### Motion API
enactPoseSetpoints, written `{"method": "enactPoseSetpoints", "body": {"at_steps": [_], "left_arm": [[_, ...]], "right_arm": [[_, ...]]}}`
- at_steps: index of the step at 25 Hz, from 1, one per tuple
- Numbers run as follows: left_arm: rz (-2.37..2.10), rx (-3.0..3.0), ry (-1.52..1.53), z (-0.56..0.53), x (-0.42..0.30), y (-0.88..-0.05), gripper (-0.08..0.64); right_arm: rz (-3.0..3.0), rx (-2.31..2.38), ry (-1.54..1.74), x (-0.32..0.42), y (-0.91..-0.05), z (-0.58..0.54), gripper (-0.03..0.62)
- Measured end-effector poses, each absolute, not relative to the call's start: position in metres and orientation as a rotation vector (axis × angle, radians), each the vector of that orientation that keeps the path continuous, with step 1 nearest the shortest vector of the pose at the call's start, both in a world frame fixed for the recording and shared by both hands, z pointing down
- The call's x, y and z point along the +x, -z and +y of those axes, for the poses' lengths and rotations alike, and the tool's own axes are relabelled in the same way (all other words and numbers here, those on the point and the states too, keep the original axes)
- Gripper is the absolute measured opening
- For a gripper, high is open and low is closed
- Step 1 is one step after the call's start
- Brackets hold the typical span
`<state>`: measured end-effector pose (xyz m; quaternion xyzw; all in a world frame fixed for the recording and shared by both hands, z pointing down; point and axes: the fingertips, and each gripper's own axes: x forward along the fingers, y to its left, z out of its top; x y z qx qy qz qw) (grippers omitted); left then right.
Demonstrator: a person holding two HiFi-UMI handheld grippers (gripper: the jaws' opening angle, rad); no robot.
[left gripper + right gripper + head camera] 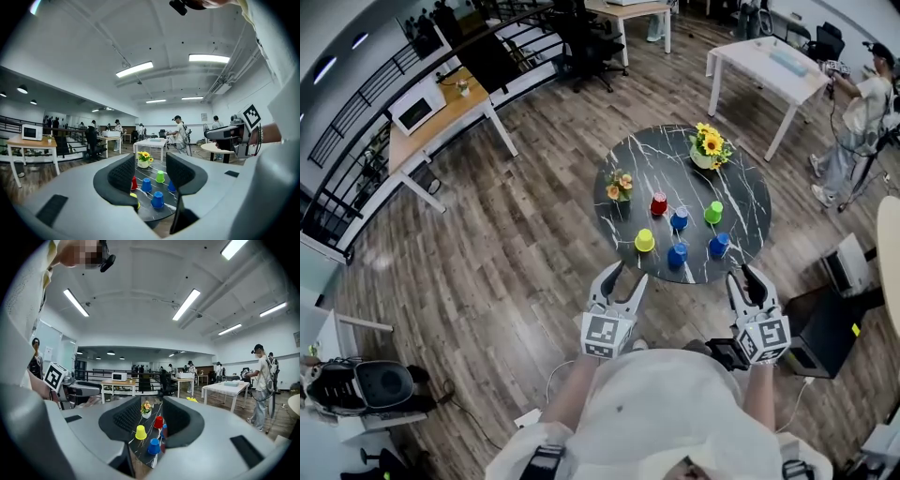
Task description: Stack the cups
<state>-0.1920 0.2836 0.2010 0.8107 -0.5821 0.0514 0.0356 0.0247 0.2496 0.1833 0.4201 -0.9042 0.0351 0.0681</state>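
Both jaws spread, empty; left gripper (625, 277) half-hides yellow cup (136, 198), right gripper (744, 277) a blue cup (163, 431).

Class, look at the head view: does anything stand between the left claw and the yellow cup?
Nothing visible does. The left claw, open and empty, hangs near the table edge. The yellow cup stands just beyond, with only bare tabletop before it.

The floor (525, 244) is brown wood. A round black table (661, 159) stands in the middle. A white table (764, 66) is farther back. A wooden desk (441, 122) with a microwave (417, 108) sits by a black railing (356, 159). Long lights (134, 69) shine overhead.
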Motion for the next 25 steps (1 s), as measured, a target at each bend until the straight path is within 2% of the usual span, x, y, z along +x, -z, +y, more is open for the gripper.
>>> {"method": "enactPoseSetpoints", "body": {"at_steps": [16, 25], "left_arm": [[-1.815, 2.406, -0.211, 0.191, -0.169, -0.227, 0.221], [-1.916, 2.354, -0.212, 0.109, -0.117, -0.226, 0.221]], "right_arm": [[-2.734, 1.145, -0.135, 0.036, -0.205, 0.129, 0.158], [-2.782, 0.975, -0.158, 0.071, -0.219, 0.029, 0.163]]}}
